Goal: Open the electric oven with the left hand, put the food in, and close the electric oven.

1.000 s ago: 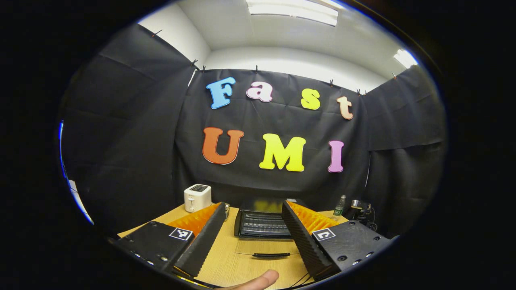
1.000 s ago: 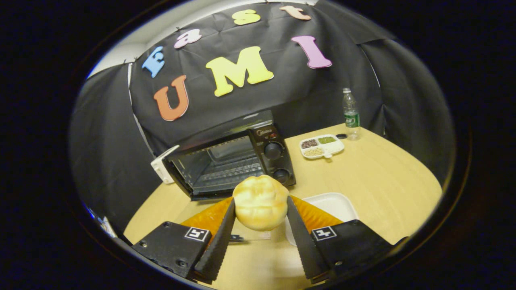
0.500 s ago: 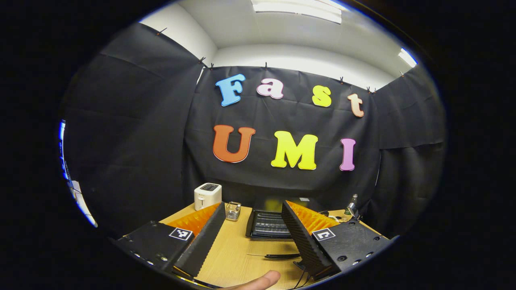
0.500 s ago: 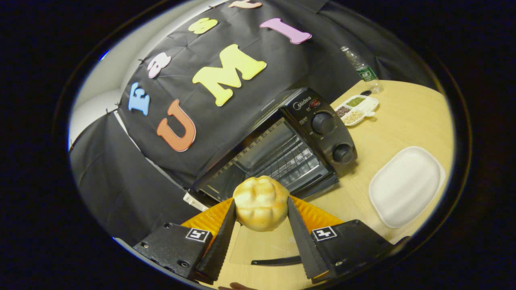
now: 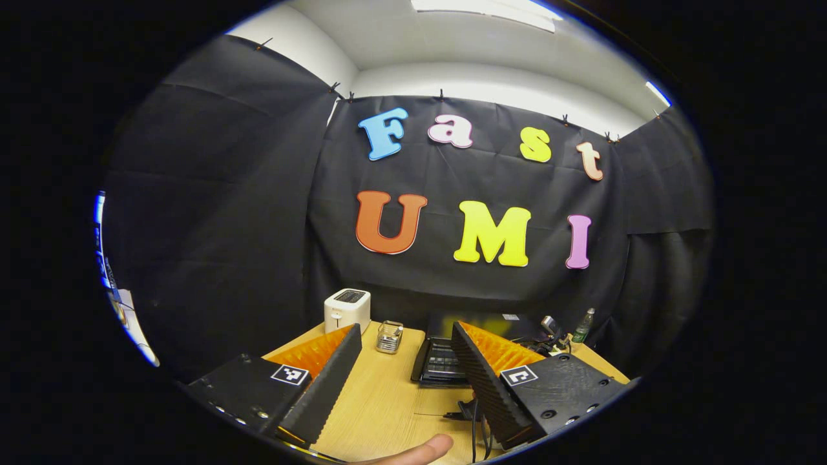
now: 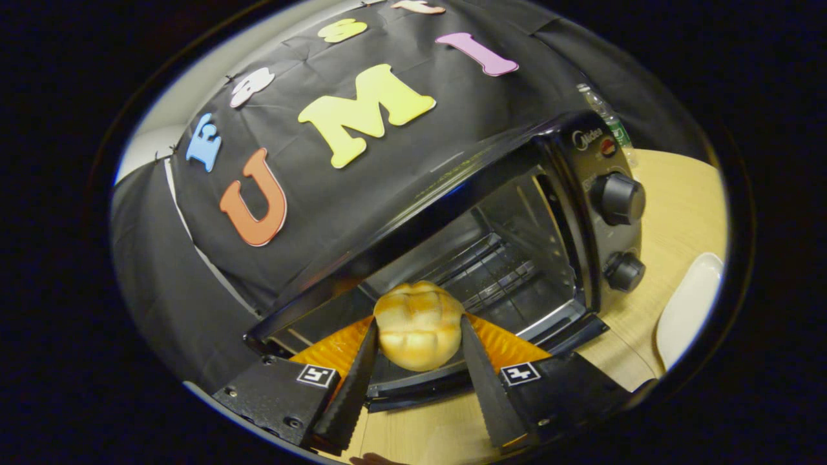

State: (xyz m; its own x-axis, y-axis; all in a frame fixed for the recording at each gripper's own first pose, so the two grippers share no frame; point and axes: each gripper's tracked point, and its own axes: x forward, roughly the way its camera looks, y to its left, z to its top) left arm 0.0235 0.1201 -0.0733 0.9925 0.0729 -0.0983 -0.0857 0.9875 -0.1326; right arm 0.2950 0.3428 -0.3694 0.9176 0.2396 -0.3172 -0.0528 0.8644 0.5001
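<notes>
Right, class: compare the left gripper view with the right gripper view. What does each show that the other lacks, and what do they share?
Left gripper view: a white plastic toaster, a small clear glass jar and the open, empty left claw.
Right gripper view: the right claw shut on a pale round bread bun, two black round knobs, a white oblong tray.
Both: the black electric oven with its door open, the wooden table, the clear plastic bottle.
</notes>
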